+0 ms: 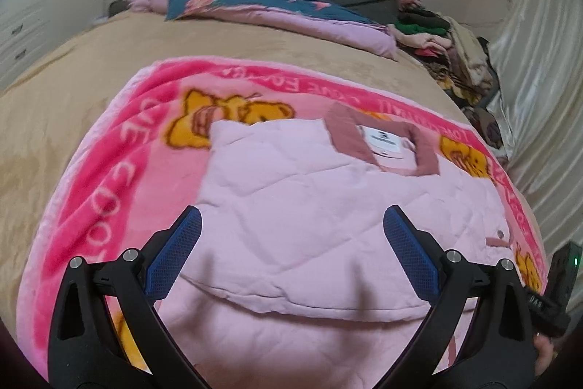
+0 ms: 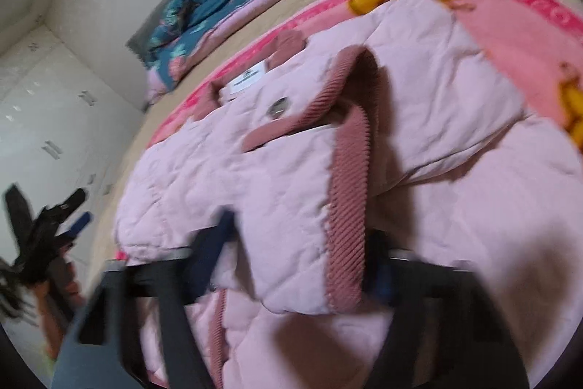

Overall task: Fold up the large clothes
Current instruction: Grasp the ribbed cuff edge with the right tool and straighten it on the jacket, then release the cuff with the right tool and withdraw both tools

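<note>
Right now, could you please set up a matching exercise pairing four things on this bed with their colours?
Things:
1. quilted jacket
2. jacket collar
3. cartoon blanket
4. bed cover

Colours:
A. tan
B. dusty rose, ribbed
C. pale pink
D. hot pink with yellow bears

Pairs: 1-C, 2-B, 3-D, 4-A

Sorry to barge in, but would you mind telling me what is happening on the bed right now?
A person is folding a pale pink quilted jacket spread on a pink cartoon blanket over the bed. The right hand-held gripper has a flap of the jacket with its ribbed trim between its fingers; that picture is blurred. The left hand-held gripper hangs open above the jacket, holding nothing. A heap of other clothes lies at the far corner of the bed.
</note>
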Tool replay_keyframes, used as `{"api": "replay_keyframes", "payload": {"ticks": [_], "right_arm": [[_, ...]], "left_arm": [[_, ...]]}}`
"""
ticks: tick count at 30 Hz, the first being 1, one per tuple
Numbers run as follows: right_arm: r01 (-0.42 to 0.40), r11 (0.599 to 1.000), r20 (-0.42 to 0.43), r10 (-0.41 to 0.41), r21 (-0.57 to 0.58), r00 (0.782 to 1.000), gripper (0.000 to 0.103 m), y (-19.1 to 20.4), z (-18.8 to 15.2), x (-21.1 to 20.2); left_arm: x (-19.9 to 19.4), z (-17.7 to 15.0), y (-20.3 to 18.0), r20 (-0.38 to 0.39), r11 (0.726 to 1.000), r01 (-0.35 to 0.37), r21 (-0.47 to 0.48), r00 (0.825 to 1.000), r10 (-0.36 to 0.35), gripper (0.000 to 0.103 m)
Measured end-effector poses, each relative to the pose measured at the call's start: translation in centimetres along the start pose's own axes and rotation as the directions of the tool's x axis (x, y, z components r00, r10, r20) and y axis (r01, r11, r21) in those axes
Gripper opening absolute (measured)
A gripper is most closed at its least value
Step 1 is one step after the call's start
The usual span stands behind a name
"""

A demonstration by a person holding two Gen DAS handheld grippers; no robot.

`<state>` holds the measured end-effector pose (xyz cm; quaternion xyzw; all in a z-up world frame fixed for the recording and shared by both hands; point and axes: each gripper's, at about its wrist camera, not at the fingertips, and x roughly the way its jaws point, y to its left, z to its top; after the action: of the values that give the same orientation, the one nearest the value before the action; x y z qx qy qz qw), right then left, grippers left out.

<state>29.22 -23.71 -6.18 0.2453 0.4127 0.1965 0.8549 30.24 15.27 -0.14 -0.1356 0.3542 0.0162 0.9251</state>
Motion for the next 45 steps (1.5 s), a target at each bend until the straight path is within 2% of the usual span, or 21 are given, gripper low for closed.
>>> {"api": "replay_keyframes", "payload": {"ticks": [4, 6, 9, 12, 18, 23, 27, 30, 34, 35, 37, 38, 41, 45], "right_arm": [[0.026, 0.988, 0.124, -0.008, -0.15, 0.992, 0.024, 2.6, 1.5, -2.6], [0.048, 0.966, 0.194, 0.003, -0.255, 0.981, 0.024, 4.6, 3.1, -4.3], [0.1, 0.929, 0.253, -0.007, -0.357, 0.967, 0.023, 6.7, 4.8, -5.8], [0.151, 0.905, 0.286, -0.034, -0.397, 0.958, 0.023, 7.2, 6.3, -5.6], [0.191, 0.928, 0.242, -0.114, -0.321, 0.964, 0.023, 3.9, 6.2, -2.8], [0.198, 0.947, 0.193, -0.151, -0.253, 0.97, 0.023, 1.7, 5.7, -0.7], [0.205, 0.95, 0.177, -0.166, -0.234, 0.97, 0.025, 1.3, 5.3, 0.1], [0.224, 0.948, 0.167, -0.189, -0.228, 0.968, 0.033, 1.3, 5.0, 0.3], [0.245, 0.949, 0.156, -0.216, -0.198, 0.964, 0.059, 1.0, 4.9, -0.1], [0.263, 0.944, 0.171, -0.231, -0.199, 0.958, 0.066, 1.2, 4.9, -0.5], [0.301, 0.93, 0.21, -0.258, -0.211, 0.943, 0.074, 1.5, 4.7, -1.3], [0.318, 0.922, 0.234, -0.267, -0.219, 0.935, 0.075, 1.9, 4.6, -1.8], [0.318, 0.915, 0.248, -0.257, -0.248, 0.934, 0.077, 2.6, 4.6, -2.3], [0.289, 0.896, 0.201, -0.232, -0.337, 0.952, 0.08, 4.5, 4.2, -1.5]], "left_arm": [[0.3, 0.1, 0.7, 0.001, 1.0, 0.015, -0.021, 1.0, -0.015, 0.093], [0.2, 0.1, 0.8, 0.012, 0.999, 0.04, -0.026, 0.999, -0.04, 0.093], [0.2, 0.2, 0.4, 0.022, 0.999, 0.045, -0.016, 0.999, -0.045, 0.093], [0.5, 0.0, 0.1, 0.014, 0.999, 0.04, -0.003, 0.999, -0.04, 0.093], [1.4, -0.5, -1.1, -0.002, 0.998, 0.048, 0.033, 0.999, -0.048, 0.093], [2.3, -0.9, -2.4, -0.015, 0.996, 0.041, 0.084, 0.999, -0.04, 0.093], [2.9, -1.2, -3.0, -0.026, 0.994, 0.042, 0.1, 0.999, -0.04, 0.093], [3.3, -1.4, -3.5, -0.035, 0.993, 0.039, 0.108, 0.999, -0.036, 0.093], [3.7, -1.8, -4.3, -0.05, 0.991, 0.052, 0.124, 0.998, -0.046, 0.093], [3.8, -1.9, -4.5, -0.052, 0.99, 0.058, 0.128, 0.997, -0.052, 0.093], [3.9, -2.1, -5.1, -0.054, 0.987, 0.063, 0.145, 0.997, -0.056, 0.093], [4.0, -2.3, -5.4, -0.055, 0.986, 0.061, 0.158, 0.997, -0.053, 0.093], [4.9, -2.9, -6.1, -0.082, 0.981, 0.062, 0.186, 0.995, -0.048, 0.09], [6.9, -3.9, -5.5, -0.141, 0.982, 0.041, 0.184, 0.99, -0.015, 0.091]]}}
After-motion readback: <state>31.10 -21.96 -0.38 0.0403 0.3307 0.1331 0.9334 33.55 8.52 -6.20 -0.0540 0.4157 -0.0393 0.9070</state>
